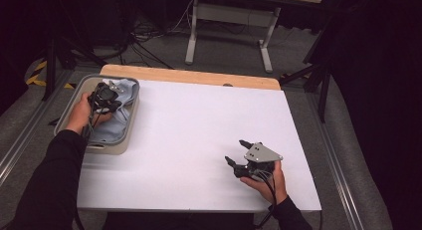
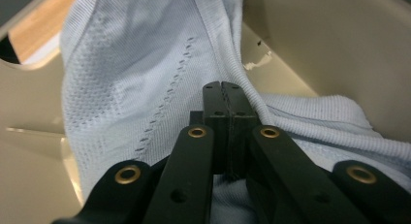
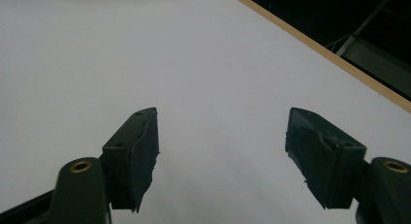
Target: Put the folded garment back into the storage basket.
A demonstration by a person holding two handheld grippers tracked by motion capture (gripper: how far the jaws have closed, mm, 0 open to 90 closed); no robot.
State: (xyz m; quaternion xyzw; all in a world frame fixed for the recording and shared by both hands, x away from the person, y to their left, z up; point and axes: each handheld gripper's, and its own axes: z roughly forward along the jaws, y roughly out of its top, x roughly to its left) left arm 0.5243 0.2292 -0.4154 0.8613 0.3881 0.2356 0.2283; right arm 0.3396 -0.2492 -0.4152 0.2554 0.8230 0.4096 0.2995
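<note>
- Pinching the light-blue knit cloth (image 2: 145, 78) in the beige tub (image 1: 127, 135) at ten o'clock, left gripper (image 2: 223, 88) clamped tight.
- We're resting the right gripper (image 1: 236, 151) at five o'clock, jaws gaping, holding nothing.

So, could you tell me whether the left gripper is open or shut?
Shut: the left gripper has its jaws pressed together over the pale blue garment in the bin.

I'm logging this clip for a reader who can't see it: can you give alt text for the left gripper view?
The left gripper has its two black jaws pressed together over a pale blue knit garment lying in a beige tub. Whether cloth is pinched between the pads cannot be told. A ribbed hem runs beside the jaws on the right, and a strip of wooden table edge shows at upper left.
</note>
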